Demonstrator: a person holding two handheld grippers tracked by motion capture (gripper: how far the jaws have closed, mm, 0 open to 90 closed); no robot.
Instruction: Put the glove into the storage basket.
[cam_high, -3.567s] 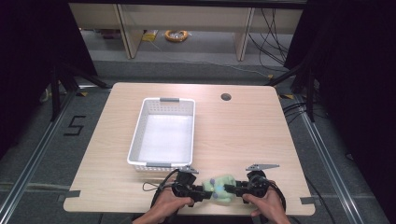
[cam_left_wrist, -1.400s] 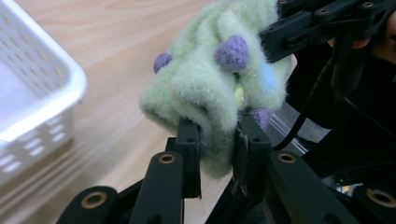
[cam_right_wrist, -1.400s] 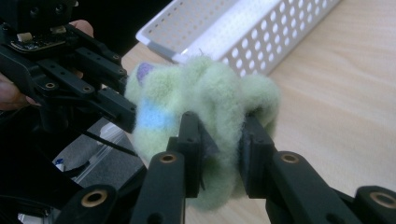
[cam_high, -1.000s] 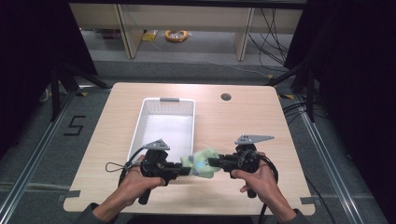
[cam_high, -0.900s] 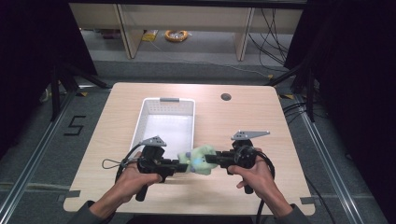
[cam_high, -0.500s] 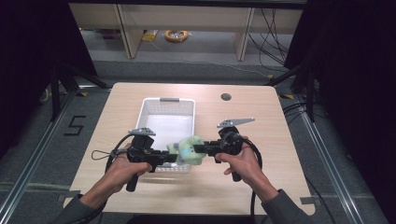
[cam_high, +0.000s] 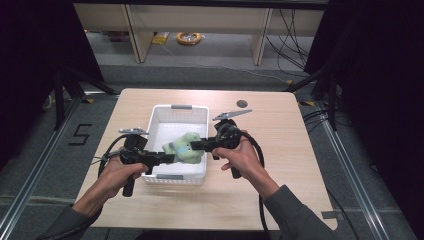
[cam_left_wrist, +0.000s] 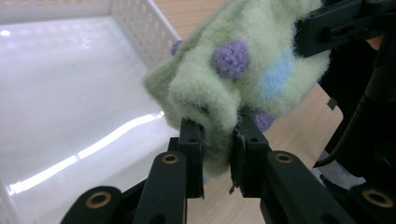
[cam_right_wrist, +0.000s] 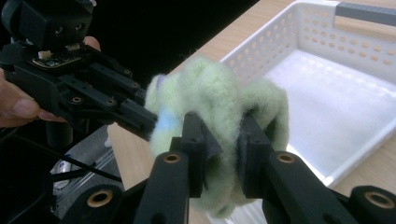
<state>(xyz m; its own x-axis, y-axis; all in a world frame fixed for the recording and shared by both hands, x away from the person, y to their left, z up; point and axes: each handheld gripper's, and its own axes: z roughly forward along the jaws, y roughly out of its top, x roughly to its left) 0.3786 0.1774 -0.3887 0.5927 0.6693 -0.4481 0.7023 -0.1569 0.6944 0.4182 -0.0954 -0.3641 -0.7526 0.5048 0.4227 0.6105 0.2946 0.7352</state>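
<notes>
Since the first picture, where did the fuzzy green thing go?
Both grippers carried the green fuzzy cloth from the near edge of the table away from the person, and it now hangs over the white basket. The left gripper and right gripper pinch it from either side, as before. The basket kept its place, and so did the small dark disc.

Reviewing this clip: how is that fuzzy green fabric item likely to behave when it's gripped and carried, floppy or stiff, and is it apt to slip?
Probably floppy: the green fleece item bunches and folds where the left gripper pinches it. Likely light, since it hangs between the left gripper and the right gripper over the white basket without much sag. Its fuzzy surface suggests little slipping.
</notes>
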